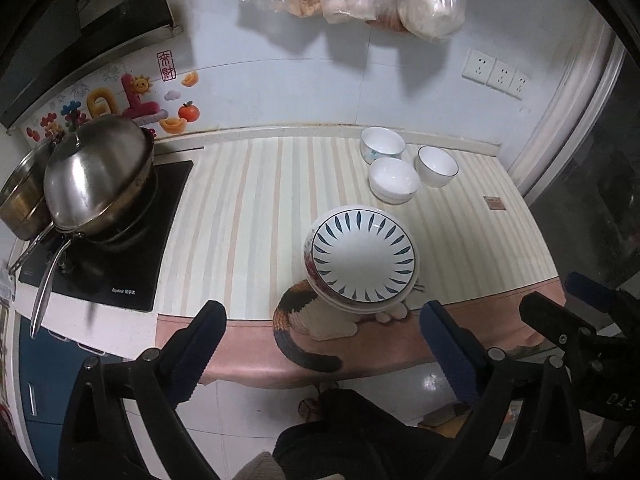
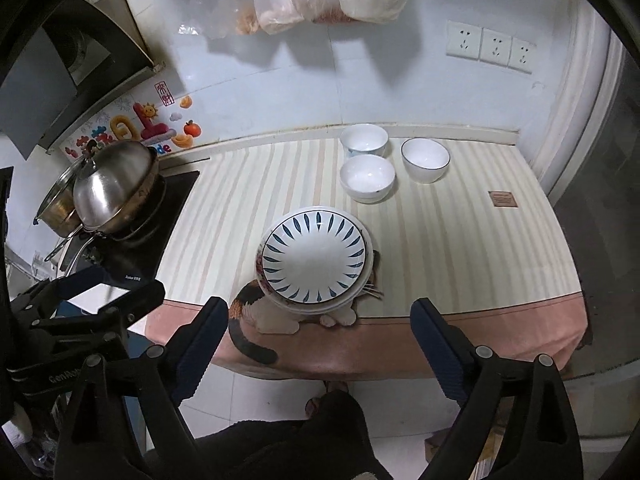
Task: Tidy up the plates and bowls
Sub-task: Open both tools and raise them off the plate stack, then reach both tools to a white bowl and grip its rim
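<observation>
Spread fingers (image 2: 436,344) frame stacked plates (image 2: 316,258), top one blue-petalled.

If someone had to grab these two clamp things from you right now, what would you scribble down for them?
Left hand-held gripper: open, empty, held off the counter's front edge.
Right hand-held gripper: open, empty, alongside it.
Plates: one stack near the front of the striped counter mat, blue-leaf plate on top, resting over the cat picture.
Bowls: three white ones standing separately near the back wall: one with a blue motif, one in front of it, one dark-rimmed to the right.
Done: plates look stacked.
Left: probably nest the bowls together.
</observation>
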`<state>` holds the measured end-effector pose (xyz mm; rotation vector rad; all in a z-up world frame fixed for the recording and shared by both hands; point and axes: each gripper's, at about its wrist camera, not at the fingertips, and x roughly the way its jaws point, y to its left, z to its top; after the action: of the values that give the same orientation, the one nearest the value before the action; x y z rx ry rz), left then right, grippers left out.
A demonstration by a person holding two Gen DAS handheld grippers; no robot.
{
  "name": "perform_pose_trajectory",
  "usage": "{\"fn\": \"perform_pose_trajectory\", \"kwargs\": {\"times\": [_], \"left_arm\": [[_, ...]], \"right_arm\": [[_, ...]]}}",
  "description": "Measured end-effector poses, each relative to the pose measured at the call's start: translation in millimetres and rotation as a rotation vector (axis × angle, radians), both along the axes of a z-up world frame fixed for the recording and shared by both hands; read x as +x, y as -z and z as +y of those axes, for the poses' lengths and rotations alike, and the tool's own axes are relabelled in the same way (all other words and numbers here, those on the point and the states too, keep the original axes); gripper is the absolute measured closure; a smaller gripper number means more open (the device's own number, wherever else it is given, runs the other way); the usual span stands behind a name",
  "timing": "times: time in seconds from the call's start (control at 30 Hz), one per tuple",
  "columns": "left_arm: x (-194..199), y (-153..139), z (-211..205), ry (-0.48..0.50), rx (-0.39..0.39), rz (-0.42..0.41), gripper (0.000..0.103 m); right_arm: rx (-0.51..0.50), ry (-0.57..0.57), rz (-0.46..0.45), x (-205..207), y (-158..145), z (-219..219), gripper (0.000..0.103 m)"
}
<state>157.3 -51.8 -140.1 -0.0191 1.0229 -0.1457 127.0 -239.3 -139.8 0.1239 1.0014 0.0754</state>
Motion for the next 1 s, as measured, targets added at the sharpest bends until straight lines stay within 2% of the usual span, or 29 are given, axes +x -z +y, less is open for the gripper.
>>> {"fn": "perform_pose_trajectory", "kwargs": {"times": [0.2,0.4,0.53,0.77,0.93,1.0], "left_arm": [[-4,-6,2,-0.005,-0.006,-0.014,0.003],[8,-3,-2,-0.004,-0.011,-0.032,0.003],[29,1,-10,-0.016,0.018,-0.085,0.003],[102,17,-29,-0.047,0.029,-0.126,0.003],[180,49,-51,-0.071,0.037,-0.047,0.004],[216,72,-61,-0.078,0.036,0.029,0.004]], "right_arm": [[0.005,0.017,-0.001,-10,-7,-1,0.008],[0.035,0.025,0.006,0,-4,-10,0.008],[0.143,-0.001,0.007,20,6,-22,0.008],[0.219,0.057,-0.045,82,36,-65,0.008],[0.27,0.091,-0.002,147,70,-105,0.008],[0.269,0.091,0.029,177,87,-120,0.008]]}}
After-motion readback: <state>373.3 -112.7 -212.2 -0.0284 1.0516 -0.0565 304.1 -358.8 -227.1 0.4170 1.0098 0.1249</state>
